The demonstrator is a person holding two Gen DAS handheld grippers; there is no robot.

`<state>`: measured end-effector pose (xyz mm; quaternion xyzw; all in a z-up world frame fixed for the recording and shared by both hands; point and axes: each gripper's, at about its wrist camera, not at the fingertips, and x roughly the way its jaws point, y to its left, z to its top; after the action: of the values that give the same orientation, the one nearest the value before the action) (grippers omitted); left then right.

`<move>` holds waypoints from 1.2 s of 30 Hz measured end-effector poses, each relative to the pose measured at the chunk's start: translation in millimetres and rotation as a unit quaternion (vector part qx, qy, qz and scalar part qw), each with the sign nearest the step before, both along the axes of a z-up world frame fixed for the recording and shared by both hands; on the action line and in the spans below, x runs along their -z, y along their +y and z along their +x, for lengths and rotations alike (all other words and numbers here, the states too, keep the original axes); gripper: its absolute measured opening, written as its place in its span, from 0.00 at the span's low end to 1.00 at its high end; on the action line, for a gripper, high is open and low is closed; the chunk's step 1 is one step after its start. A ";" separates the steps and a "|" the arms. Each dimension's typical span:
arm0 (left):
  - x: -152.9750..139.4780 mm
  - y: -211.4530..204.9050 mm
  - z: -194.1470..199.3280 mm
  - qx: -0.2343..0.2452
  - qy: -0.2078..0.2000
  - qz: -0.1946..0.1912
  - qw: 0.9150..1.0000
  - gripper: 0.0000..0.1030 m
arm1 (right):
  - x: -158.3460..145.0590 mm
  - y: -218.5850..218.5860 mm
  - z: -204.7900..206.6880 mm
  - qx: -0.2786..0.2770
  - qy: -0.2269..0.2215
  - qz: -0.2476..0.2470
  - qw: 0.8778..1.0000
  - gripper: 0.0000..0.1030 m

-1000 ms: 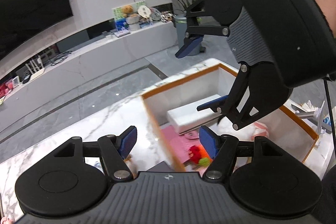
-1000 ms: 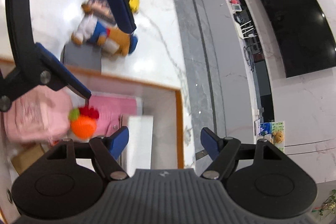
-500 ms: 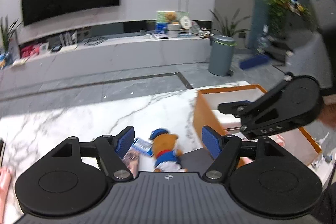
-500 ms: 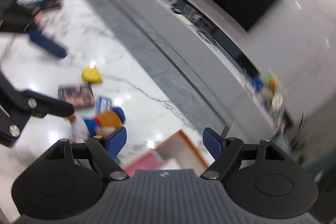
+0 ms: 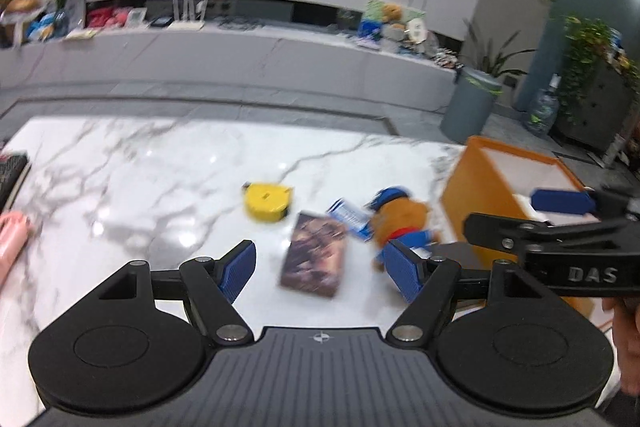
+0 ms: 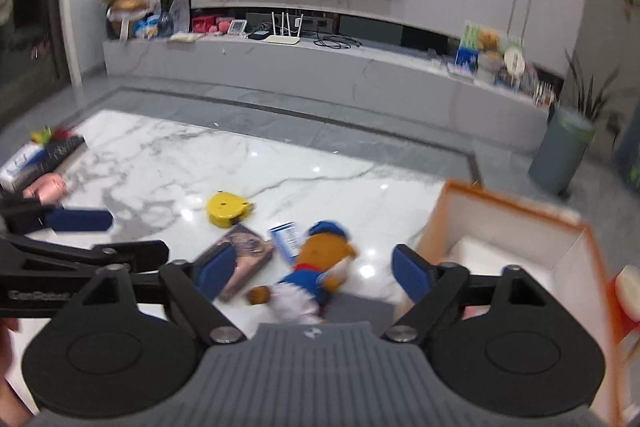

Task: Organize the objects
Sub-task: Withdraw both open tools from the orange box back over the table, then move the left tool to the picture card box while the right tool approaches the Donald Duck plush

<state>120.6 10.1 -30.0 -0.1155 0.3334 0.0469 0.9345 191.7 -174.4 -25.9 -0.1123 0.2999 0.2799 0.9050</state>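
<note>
A brown teddy bear in blue clothes (image 5: 400, 223) (image 6: 320, 267) lies on the marble table (image 5: 140, 179) beside a dark book (image 5: 316, 255) (image 6: 244, 259), a small blue-white card (image 5: 348, 215) (image 6: 286, 239) and a yellow tape measure (image 5: 268, 201) (image 6: 226, 209). An orange-rimmed open box (image 5: 472, 195) (image 6: 520, 223) stands at the right. My left gripper (image 5: 320, 269) is open and empty above the book. My right gripper (image 6: 312, 273) is open and empty above the bear.
A grey flat pad (image 6: 356, 309) lies between bear and box. A pink object (image 5: 12, 235) (image 6: 44, 187) and boxes (image 6: 36, 159) sit at the table's left end. Beyond are a grey bin (image 5: 470, 103), a low TV shelf (image 6: 320, 67) and plants.
Both grippers have swung away from over the box's inside and now face the table with the bear, book and tape measure. Both stay open and empty.
</note>
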 end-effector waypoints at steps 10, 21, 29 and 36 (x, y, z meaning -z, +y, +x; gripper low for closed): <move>39.8 25.1 22.4 -0.036 0.026 -0.023 0.999 0.83 | 55.7 33.6 11.8 0.051 0.009 0.003 0.999 0.87; 67.4 13.5 59.3 0.004 0.027 -0.014 1.000 0.80 | 77.1 26.5 39.9 0.088 -0.004 0.027 0.996 0.87; 82.1 6.2 75.6 0.037 0.042 -0.004 0.998 0.81 | 82.5 34.1 64.6 0.112 0.027 0.051 0.992 0.88; 88.1 -7.1 87.7 0.049 0.052 0.015 0.997 0.81 | 89.3 51.1 80.3 0.120 0.032 0.053 0.991 0.87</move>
<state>208.3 3.0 -118.1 -0.0824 0.3859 0.0116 0.9188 272.1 -123.3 -115.2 -0.0183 0.3253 0.1879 0.9266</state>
